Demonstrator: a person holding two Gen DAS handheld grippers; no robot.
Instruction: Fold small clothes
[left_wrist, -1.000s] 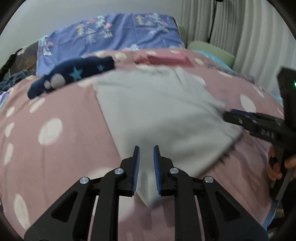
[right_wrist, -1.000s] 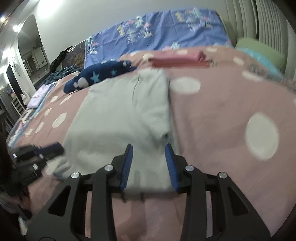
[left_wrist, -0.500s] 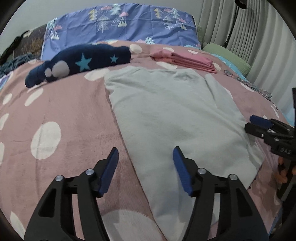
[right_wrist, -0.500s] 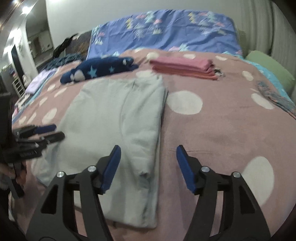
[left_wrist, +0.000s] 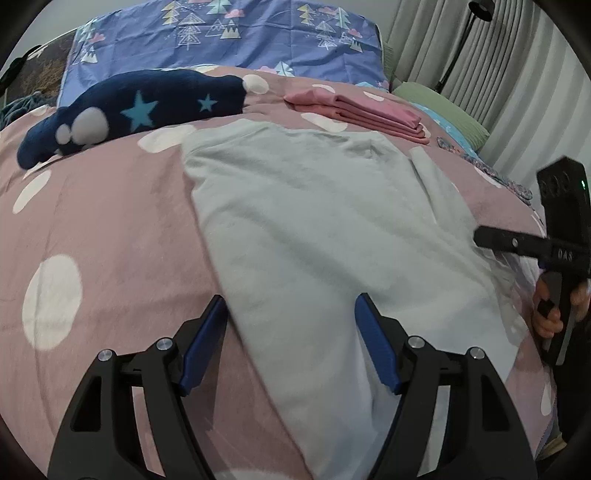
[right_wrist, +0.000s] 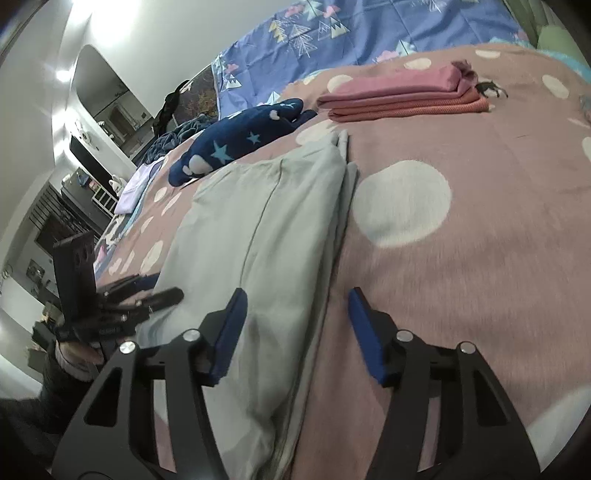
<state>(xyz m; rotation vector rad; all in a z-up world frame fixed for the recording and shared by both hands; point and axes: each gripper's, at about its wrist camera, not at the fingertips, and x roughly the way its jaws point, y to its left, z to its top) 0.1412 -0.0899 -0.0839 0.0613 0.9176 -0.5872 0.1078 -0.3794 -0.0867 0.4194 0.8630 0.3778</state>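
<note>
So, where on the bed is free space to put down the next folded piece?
Free: the pink dotted cover right of the grey garment, in front of the folded pink stack; also the cover left of the garment, in front of the navy star plush. Crowded: the far end, where plush and stack lie.

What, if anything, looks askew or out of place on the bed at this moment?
Nothing is spilled or damaged. The grey garment lies part-folded, its layered edges along the right side not quite lined up. The pink folded stack sits tidy; the navy star plush lies beside it. Both the left gripper and the right gripper are open, holding nothing.
</note>
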